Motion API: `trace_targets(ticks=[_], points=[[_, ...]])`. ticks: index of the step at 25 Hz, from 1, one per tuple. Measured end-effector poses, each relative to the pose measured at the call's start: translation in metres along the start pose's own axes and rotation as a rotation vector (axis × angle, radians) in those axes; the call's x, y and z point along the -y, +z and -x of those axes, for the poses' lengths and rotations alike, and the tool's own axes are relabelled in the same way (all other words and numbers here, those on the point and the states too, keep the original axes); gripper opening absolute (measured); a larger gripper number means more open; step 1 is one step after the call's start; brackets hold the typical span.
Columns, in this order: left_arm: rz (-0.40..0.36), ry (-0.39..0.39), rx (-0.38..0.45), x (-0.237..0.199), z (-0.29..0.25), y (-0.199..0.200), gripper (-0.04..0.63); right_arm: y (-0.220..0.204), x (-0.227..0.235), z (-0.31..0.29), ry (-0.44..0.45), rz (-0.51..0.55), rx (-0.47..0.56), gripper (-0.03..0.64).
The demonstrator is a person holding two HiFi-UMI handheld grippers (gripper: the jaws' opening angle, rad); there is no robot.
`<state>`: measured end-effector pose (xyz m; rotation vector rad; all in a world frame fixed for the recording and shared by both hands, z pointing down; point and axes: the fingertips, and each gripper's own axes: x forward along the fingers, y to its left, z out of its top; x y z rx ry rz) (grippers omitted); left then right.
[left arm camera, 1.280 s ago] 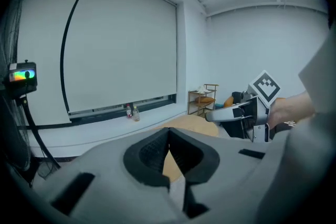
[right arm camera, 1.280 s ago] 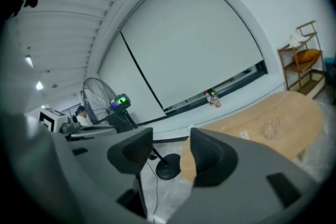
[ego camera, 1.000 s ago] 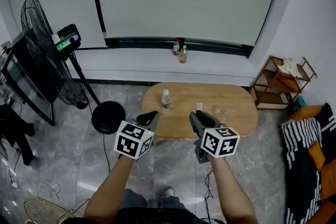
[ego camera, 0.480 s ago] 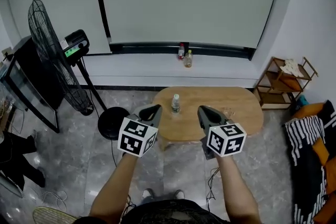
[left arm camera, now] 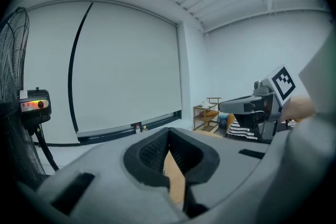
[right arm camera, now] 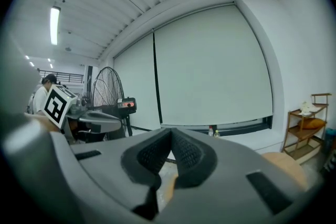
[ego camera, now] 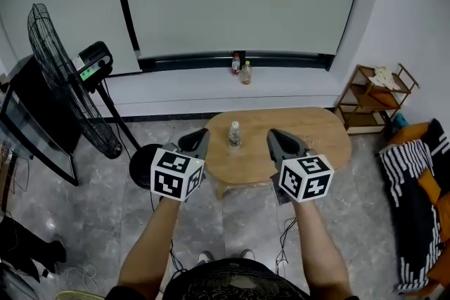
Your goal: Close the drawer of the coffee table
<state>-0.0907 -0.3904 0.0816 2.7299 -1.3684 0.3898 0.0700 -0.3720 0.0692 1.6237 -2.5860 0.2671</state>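
Oval wooden coffee table (ego camera: 323,133); marbled floor (ego camera: 91,207)

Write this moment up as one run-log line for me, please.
left gripper: shut, empty | right gripper: shut, empty | coffee table: ahead, untouched | drawer: cannot be made out

Open floor (ego camera: 239,214) before coffee table (ego camera: 253,158); bottle (ego camera: 234,135) on tabletop; fan (ego camera: 63,81) left, shelf (ego camera: 373,98) right.
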Motion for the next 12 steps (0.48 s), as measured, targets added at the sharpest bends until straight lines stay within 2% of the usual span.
trace_targets(ticks=[12], points=[[-0.008,-0.015,0.016,0.001,0.0027,0.0063,0.006,0.0007,-0.0044,0.0009,-0.017,0.009,0.005,0.003]])
